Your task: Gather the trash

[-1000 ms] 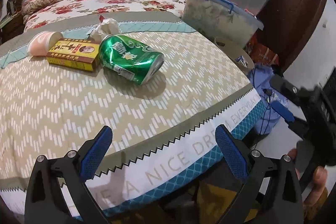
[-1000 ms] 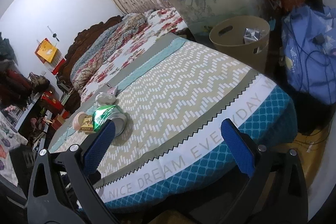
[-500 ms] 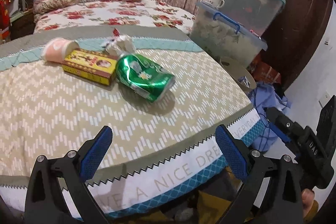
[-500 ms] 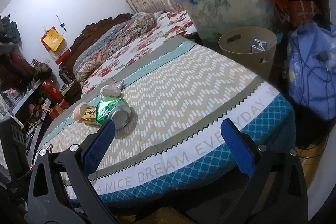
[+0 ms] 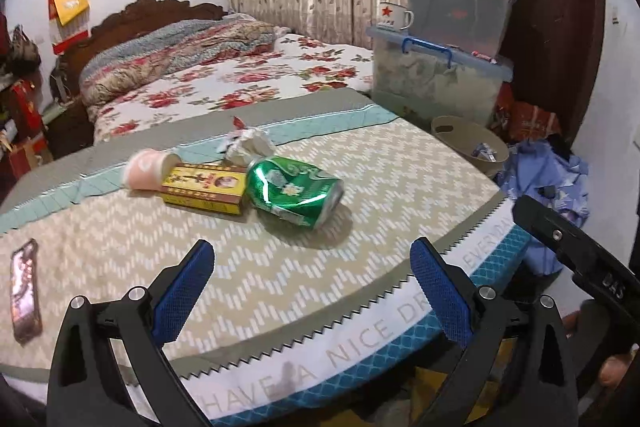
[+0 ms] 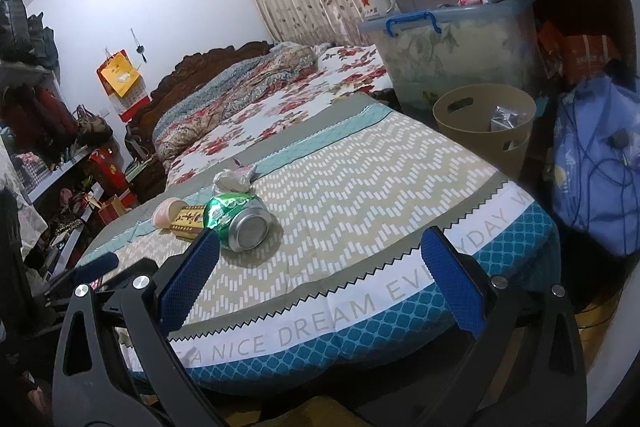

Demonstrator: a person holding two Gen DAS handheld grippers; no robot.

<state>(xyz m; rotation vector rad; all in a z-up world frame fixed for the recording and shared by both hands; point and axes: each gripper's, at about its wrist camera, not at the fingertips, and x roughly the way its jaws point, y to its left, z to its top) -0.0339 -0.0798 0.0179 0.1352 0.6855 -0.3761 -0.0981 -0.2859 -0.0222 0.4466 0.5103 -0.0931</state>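
A dented green can [image 5: 294, 190] lies on its side on the zigzag-patterned round table [image 5: 380, 183]. Beside it to the left are a yellow box [image 5: 204, 187], a pink cup [image 5: 149, 169] on its side and a crumpled tissue [image 5: 248, 146] behind. In the right wrist view the can [image 6: 239, 219], box [image 6: 188, 223], cup [image 6: 168, 213] and tissue [image 6: 234, 179] show too. My left gripper [image 5: 312, 297] is open and empty, over the table's near edge. My right gripper [image 6: 320, 289] is open and empty, just off the near edge. A beige bin [image 6: 484, 125] stands beyond the table's right side.
A phone [image 5: 25, 293] lies on the table's left. Stacked plastic storage boxes [image 5: 440, 75] stand behind the bin [image 5: 470, 147]. A blue bag [image 6: 596, 171] sits right of the bin. A bed with floral covers [image 5: 224, 83] lies behind the table.
Both grippers have risen and pulled back from the table, so more of the room shows. The phone has come into the left wrist view. The trash has not moved.
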